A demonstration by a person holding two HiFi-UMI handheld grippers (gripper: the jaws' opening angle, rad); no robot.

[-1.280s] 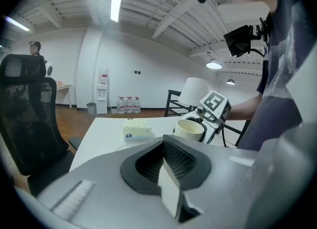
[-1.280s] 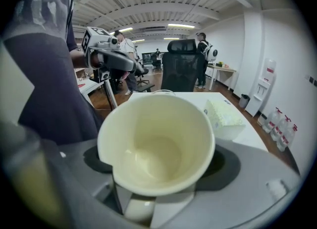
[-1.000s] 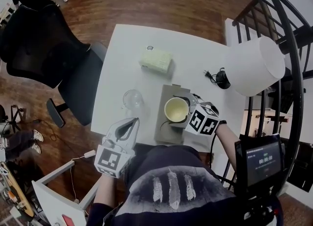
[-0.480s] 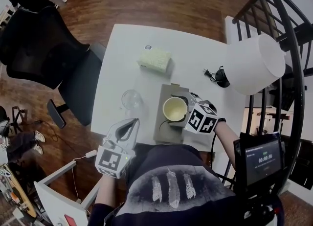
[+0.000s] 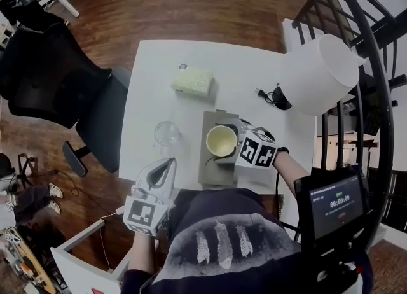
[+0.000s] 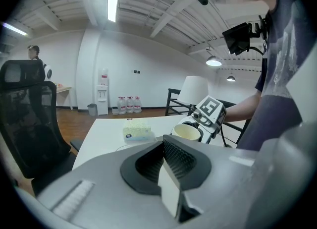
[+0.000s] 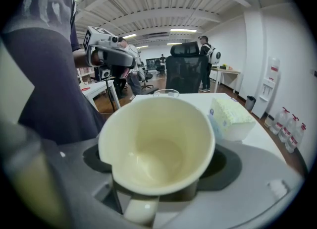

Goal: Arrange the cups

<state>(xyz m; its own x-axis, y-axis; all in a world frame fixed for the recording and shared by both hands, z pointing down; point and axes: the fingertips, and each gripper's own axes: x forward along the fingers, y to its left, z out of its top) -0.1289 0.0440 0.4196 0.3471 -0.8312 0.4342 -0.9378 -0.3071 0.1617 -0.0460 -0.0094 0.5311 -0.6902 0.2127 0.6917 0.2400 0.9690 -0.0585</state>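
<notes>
A cream mug (image 5: 220, 140) is held over a grey mat (image 5: 210, 170) on the white table (image 5: 146, 89), and my right gripper (image 5: 225, 142) is shut on it. In the right gripper view the mug (image 7: 157, 141) fills the space between the jaws, mouth toward the camera, handle down. A clear glass cup (image 5: 166, 133) stands left of the mat, also visible past the mug's rim as the glass cup (image 7: 166, 92). My left gripper (image 5: 160, 170) hovers at the table's near edge, shut and empty; its pads (image 6: 174, 166) meet.
A pale green tissue pack (image 5: 193, 81) lies at the table's far middle. A white lamp shade (image 5: 316, 73) with a black base and cord stands at the right. A black office chair (image 5: 57, 73) sits left of the table, a black railing to the right.
Only the head view has shifted a little. Both grippers, the mug and the glass keep their places.
</notes>
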